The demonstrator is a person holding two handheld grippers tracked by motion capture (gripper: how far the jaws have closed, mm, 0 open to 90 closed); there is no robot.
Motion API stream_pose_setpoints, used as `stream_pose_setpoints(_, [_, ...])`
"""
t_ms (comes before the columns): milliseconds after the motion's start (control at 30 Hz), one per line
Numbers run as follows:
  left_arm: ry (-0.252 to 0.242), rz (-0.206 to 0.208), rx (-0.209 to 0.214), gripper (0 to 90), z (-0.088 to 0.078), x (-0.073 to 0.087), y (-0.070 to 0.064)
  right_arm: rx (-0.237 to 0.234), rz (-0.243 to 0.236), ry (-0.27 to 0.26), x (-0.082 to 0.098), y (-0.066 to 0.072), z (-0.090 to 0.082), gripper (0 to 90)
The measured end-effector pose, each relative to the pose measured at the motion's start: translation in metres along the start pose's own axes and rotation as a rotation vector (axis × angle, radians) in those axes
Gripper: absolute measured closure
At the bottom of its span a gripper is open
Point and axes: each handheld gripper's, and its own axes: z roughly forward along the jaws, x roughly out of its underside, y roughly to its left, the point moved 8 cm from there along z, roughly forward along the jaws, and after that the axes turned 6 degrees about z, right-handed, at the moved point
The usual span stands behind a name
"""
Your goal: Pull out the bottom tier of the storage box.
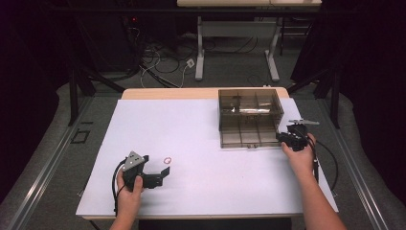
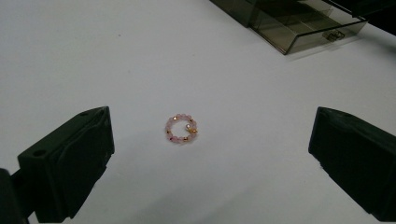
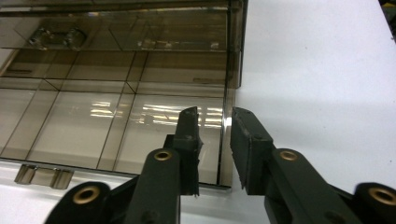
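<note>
A: What is the left claw (image 2: 210,154) doing?

B: Its two black jaws are wide apart. One sits at the lower left of the left gripper view and one at the lower right. Nothing is between them but the white table.

A: What lies just past them?

B: A tiny pink bead ring (image 2: 181,129) with a few gold beads. It lies flat on the table, in the middle of the frame, a little ahead of the jaws. It touches neither jaw.

A: And from up high?

B: The left claw (image 1: 165,171) is at the lower left of the frame, held in the left hand (image 1: 130,187). The ring (image 1: 167,160) is just beside its tips, a bit higher in the frame.

A: Now the right claw (image 3: 215,128)?

B: Its jaws are close together, with the thin side wall of the brown see-through box (image 3: 116,93) standing between them. One jaw is inside the box and one is outside. I cannot tell if they squeeze the wall or only sit on each side of it.

A: Where is the box?

B: In the high view the box (image 1: 249,117) sits at the upper right of the white table (image 1: 201,191). It has little rooms inside. The right claw (image 1: 282,138) is at its lower right corner, held in the right hand (image 1: 300,155).
</note>
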Motion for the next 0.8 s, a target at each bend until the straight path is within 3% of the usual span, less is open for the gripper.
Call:
stream_pose_setpoints(100, [0.001,0.000,0.001,0.1,0.000,0.000,0.000,-0.010,0.001,-0.009,-0.001,0.003,-0.002,67.9])
stream_pose_setpoints(433, [0.009,0.001,0.000,0.1,0.001,0.000,0.001,-0.015,-0.076,-0.071,-0.008,0.010,-0.009,52.3])
stream_pose_setpoints(567, [0.010,-0.002,-0.003,0.1,0.000,0.000,0.001,-0.044,-0.096,-0.091,-0.011,0.018,-0.014,45.3])
stream_pose_setpoints(800, [0.013,-0.003,-0.007,0.1,0.001,-0.001,0.001,-0.085,-0.124,-0.135,-0.015,0.028,-0.022,41.9])
